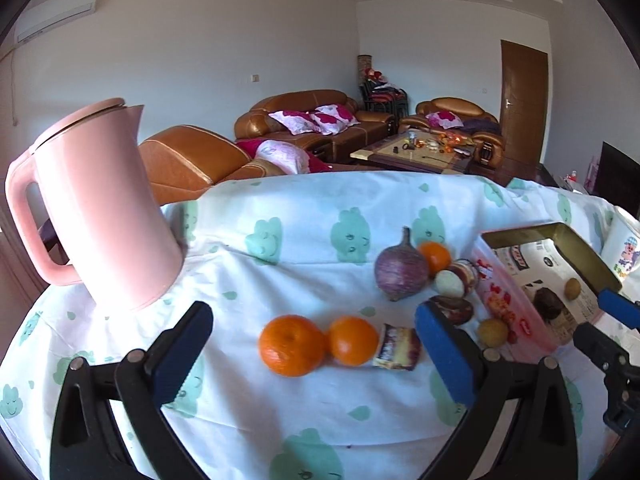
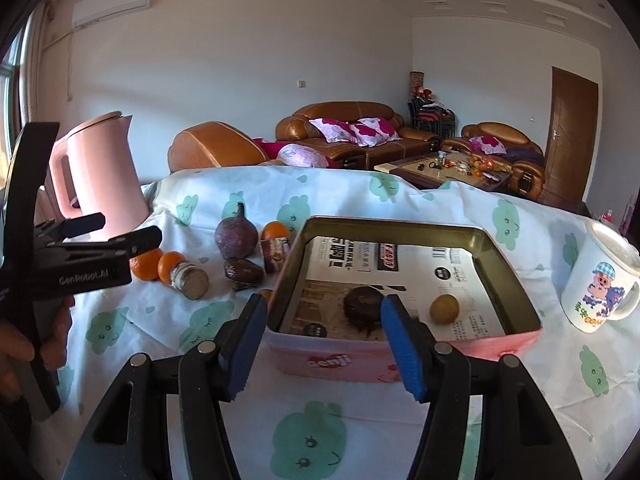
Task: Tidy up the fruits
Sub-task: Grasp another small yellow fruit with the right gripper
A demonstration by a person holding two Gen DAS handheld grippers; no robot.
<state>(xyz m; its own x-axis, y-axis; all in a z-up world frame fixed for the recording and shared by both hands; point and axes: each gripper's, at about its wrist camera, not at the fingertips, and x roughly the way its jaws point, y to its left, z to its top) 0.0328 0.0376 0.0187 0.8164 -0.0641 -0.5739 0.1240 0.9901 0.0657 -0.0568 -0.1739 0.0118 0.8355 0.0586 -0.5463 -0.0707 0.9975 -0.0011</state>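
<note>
Two oranges [image 1: 292,345] [image 1: 353,341] lie side by side on the tablecloth, between the open fingers of my left gripper [image 1: 308,356], which is empty above them. A third orange [image 1: 435,257] sits behind a purple round fruit [image 1: 401,270]. A pink tin [image 2: 404,344] holds a dark fruit [image 2: 363,307] and a small yellow fruit [image 2: 444,309]. My right gripper [image 2: 324,344] is open and empty at the tin's near wall. Another small yellow fruit [image 1: 493,333] lies beside the tin.
A pink kettle [image 1: 96,208] stands at the table's left. A small jar [image 1: 396,348] lies next to the oranges; another jar [image 1: 460,278] and a dark brown piece [image 1: 452,309] lie near the tin. A white cartoon mug [image 2: 604,280] stands at the right.
</note>
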